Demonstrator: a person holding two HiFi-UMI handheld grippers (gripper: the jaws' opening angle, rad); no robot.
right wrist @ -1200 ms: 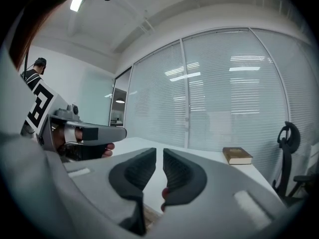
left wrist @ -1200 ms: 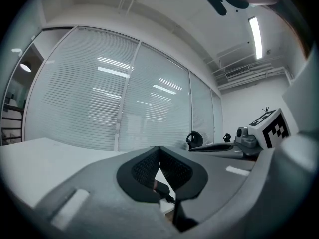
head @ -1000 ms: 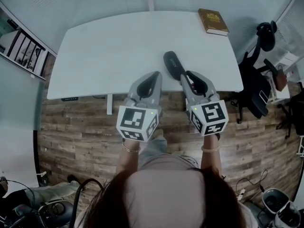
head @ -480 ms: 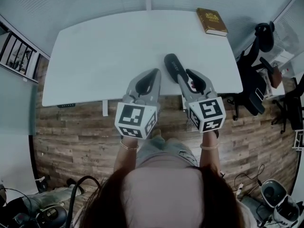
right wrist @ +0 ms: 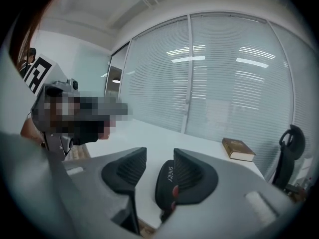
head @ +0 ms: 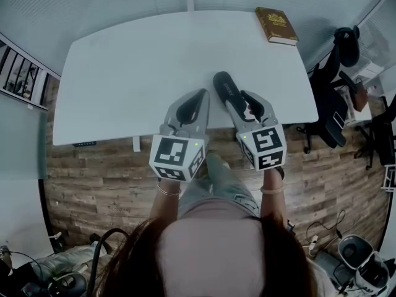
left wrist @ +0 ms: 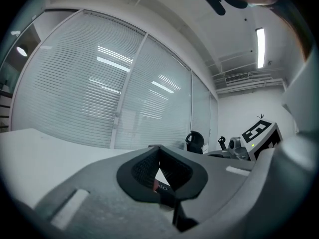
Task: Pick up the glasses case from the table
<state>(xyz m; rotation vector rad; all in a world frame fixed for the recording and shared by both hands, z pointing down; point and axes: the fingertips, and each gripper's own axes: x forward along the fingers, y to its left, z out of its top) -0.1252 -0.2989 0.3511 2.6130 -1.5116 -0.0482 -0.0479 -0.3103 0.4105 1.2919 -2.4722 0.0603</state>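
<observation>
Glasses case point(head: 227, 91) first: black, long and rounded, lying on the white table point(head: 136, 60) near its front edge, angled away from the person. White lettering on its side reads "SHERY" in the right gripper view point(right wrist: 166, 180), with a small red mark lower down that can't be made out. From the head view the print is only a pale smear. The right gripper point(head: 253, 99) sits at the case's near end, and its jaws have just been opening. They stand moderately apart now. The case shows in the gap, close against the right-hand pad point(right wrist: 192, 176) with bare table on its other side, and nothing is clamped. That pad covers part of the case, so how far the case reaches in is hard to say. The left gripper point(head: 202, 95) hovers just left of the case, tips closed together and holding nothing. Through the little window under those tips point(left wrist: 158, 148) only the letters "ERY" peek out, the rest cut off by the jaw. Each gripper carries black-and-white square markers on its cube. Well beyond the case and to its right lies a brown book point(head: 276, 25) with gold ornament on its cover, its title too small to read.
</observation>
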